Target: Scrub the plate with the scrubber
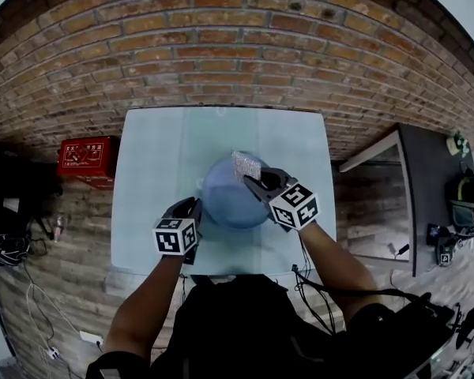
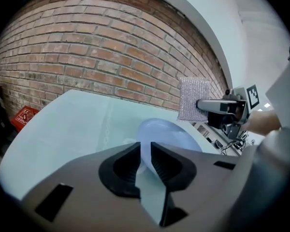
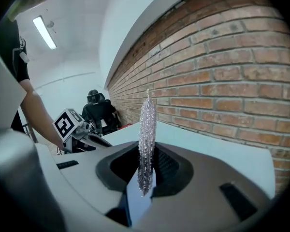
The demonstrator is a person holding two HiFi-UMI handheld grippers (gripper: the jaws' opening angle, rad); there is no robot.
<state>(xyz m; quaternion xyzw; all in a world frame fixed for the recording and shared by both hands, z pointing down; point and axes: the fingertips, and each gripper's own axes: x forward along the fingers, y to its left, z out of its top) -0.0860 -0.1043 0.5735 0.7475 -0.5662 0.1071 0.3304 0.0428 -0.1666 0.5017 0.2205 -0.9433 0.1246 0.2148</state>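
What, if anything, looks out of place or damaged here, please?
Nothing stands out. The left gripper grips the rim of the blue plate, the right gripper holds the scrubber, and no spill or damage shows.

The left arm (image 1: 146,302) reaches forward toward 1 o'clock in the head view. The left gripper (image 1: 197,205) has its fingers pinched on the rim of the plate (image 1: 229,204), at the plate's 8 o'clock. The right arm (image 1: 332,259) angles toward 11 o'clock. The right gripper (image 1: 250,180) is held farther forward, its fingers clamped on the scrubber (image 1: 246,164), which stands edge-on between them in the right gripper view.
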